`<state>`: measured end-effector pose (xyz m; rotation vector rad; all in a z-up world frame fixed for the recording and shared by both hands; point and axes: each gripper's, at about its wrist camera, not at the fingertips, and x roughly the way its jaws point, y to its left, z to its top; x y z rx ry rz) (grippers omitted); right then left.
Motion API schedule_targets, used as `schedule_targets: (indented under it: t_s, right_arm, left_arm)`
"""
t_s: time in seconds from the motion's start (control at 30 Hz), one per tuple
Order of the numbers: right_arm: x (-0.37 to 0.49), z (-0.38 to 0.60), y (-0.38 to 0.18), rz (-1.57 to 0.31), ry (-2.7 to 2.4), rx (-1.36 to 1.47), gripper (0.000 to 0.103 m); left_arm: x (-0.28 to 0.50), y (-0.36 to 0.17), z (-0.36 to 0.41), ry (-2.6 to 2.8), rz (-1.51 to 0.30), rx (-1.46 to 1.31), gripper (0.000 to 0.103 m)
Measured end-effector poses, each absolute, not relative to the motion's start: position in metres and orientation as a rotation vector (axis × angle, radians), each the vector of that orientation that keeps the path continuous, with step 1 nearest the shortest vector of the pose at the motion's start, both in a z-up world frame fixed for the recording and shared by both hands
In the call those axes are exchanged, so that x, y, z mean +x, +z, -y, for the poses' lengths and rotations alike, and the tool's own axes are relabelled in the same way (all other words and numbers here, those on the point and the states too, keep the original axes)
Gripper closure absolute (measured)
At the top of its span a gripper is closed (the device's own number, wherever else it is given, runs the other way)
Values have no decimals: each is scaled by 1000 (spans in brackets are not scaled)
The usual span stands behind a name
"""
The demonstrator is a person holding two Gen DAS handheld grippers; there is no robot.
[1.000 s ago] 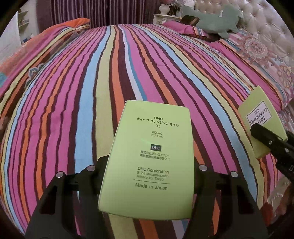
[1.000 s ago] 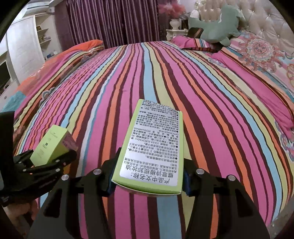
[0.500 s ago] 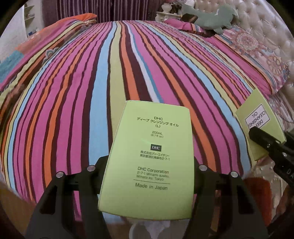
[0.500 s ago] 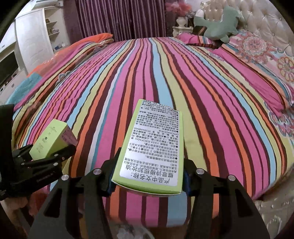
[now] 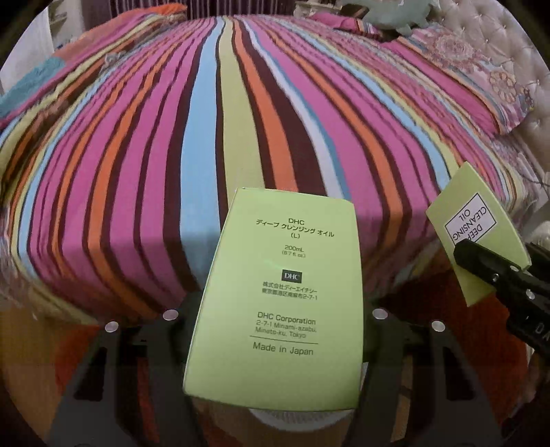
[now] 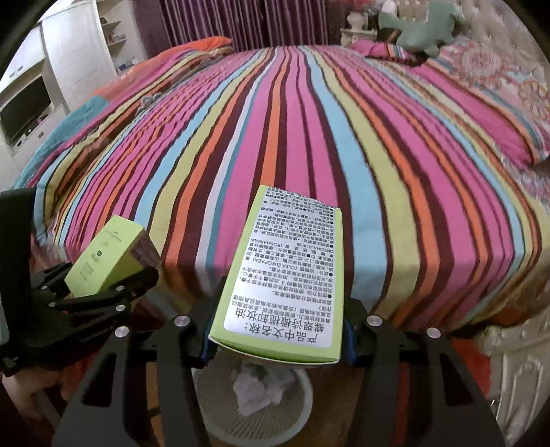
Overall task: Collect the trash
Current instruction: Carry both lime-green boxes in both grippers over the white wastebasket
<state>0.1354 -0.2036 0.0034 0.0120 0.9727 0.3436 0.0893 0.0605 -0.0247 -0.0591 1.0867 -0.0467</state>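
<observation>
My left gripper (image 5: 275, 314) is shut on a light green DHC carton (image 5: 282, 275), printed face up. Its fingers (image 5: 170, 330) press the carton's sides. My right gripper (image 6: 278, 321) is shut on a second green carton (image 6: 285, 271) with a white printed label. Each gripper also appears in the other's view: the right gripper (image 5: 508, 289) with its carton (image 5: 471, 223) at the right edge, the left gripper (image 6: 99, 302) with its carton (image 6: 106, 261) at the left. A white slatted bin (image 6: 275, 423) holding crumpled paper (image 6: 261, 385) stands on the floor below the right carton.
The striped bed (image 6: 309, 137) fills the view ahead, its foot edge just beyond the cartons. A green plush toy (image 6: 422, 27) and pillows lie by the tufted headboard. White cabinets with a TV (image 6: 24, 110) stand at left. A carved white bed frame (image 6: 515, 361) stands at right.
Both grippers have drawn back from over the bed past its foot edge and dipped lower. The bin has come into view beneath them. Both cartons stay gripped.
</observation>
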Motion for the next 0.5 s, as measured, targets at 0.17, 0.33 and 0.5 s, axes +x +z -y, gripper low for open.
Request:
schedule_targets:
  t_s: [0.17,0.33,0.5]
  right_arm:
    - [118,202,-7,-1014,333,38,51]
    - [103,205,-17,-1073,349,66,51]
    - [95,210,-37,-1162,360,122,51]
  left_arm:
    - [64,-39,-51,-46,-1116,-27,43]
    - [43,-50,-38,-67,-1151,3,43]
    - [31,-62,-35,-66,-1199,22,43]
